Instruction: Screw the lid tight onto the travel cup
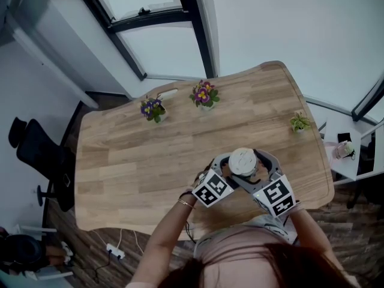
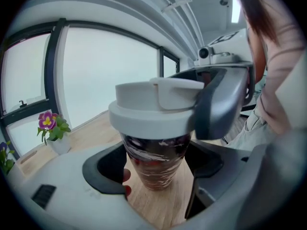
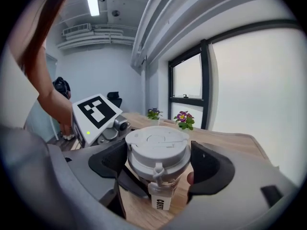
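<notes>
The travel cup (image 2: 154, 164), dark red with a pale swirl pattern, is upright near the front edge of the wooden table (image 1: 138, 161). Its white lid (image 1: 243, 159) sits on top. In the left gripper view, my left gripper (image 2: 156, 169) is shut on the cup's body below the lid (image 2: 153, 109). From the opposite side, my right gripper (image 3: 158, 162) is shut on the lid (image 3: 157, 147), one pad on each side of its rim. A white tag (image 3: 159, 200) hangs from the lid's front. In the head view, both grippers' marker cubes meet below the cup.
Two small pots of purple flowers (image 1: 153, 108) (image 1: 204, 95) stand at the table's far edge. A small green plant (image 1: 299, 122) is at the far right. A black office chair (image 1: 36, 155) is left of the table, and a white side table (image 1: 344, 150) is to the right.
</notes>
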### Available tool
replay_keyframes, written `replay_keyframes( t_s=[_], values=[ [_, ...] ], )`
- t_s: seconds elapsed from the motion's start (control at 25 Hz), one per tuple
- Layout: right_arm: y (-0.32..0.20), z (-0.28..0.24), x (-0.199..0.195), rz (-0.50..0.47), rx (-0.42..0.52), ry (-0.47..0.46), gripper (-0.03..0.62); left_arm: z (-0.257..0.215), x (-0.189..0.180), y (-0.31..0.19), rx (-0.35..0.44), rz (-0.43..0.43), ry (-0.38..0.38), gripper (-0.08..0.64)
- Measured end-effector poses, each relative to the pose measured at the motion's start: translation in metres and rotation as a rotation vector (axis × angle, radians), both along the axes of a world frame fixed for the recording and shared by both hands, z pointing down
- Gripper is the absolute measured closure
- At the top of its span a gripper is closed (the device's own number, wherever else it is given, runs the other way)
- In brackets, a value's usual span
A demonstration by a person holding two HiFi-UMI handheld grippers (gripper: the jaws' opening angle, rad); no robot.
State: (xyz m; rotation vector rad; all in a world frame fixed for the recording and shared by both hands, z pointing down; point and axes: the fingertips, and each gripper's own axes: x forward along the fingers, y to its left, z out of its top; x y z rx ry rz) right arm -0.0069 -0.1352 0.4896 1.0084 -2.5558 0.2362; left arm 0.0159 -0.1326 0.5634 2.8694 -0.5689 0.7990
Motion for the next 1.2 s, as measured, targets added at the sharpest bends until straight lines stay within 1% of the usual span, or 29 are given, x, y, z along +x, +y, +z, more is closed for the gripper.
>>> replay_keyframes(
  t_s=[0.08,0.16,0.28,0.36,0.48,0.72,0.8,1.0,1.2],
  values=[
    [0.001,-0.006,0.001,-0.076,-0.031,-0.038,0.213,0.0,0.0,0.001,-0.006,0.042,-0.004,0.199],
    [0.002,-0.013,0.002,-0.147,-0.03,-0.044,0.213,0.0,-0.001,0.004,-0.013,0.09,-0.019,0.199],
    [0.004,-0.012,-0.001,-0.239,-0.04,0.014,0.213,0.0,0.0,0.007,-0.022,0.136,-0.044,0.199],
    [0.004,-0.007,-0.002,-0.267,-0.038,0.041,0.213,0.0,0.0,0.008,-0.025,0.139,-0.046,0.199],
    [0.004,-0.009,-0.002,-0.238,-0.024,0.024,0.213,-0.001,0.001,0.008,-0.021,0.123,-0.042,0.199],
    [0.004,-0.008,0.002,-0.072,-0.001,0.005,0.215,0.002,0.001,0.006,0.0,0.074,-0.038,0.196],
    [0.004,-0.009,0.003,-0.033,0.011,-0.002,0.216,0.002,0.002,0.005,0.009,0.06,-0.036,0.195],
    [0.004,-0.01,0.002,-0.019,0.012,-0.01,0.216,0.005,0.001,0.004,0.011,0.052,-0.047,0.195],
    [0.005,-0.007,0.005,-0.02,0.01,-0.008,0.216,0.001,0.002,0.005,0.006,0.053,-0.039,0.195]
  ],
)
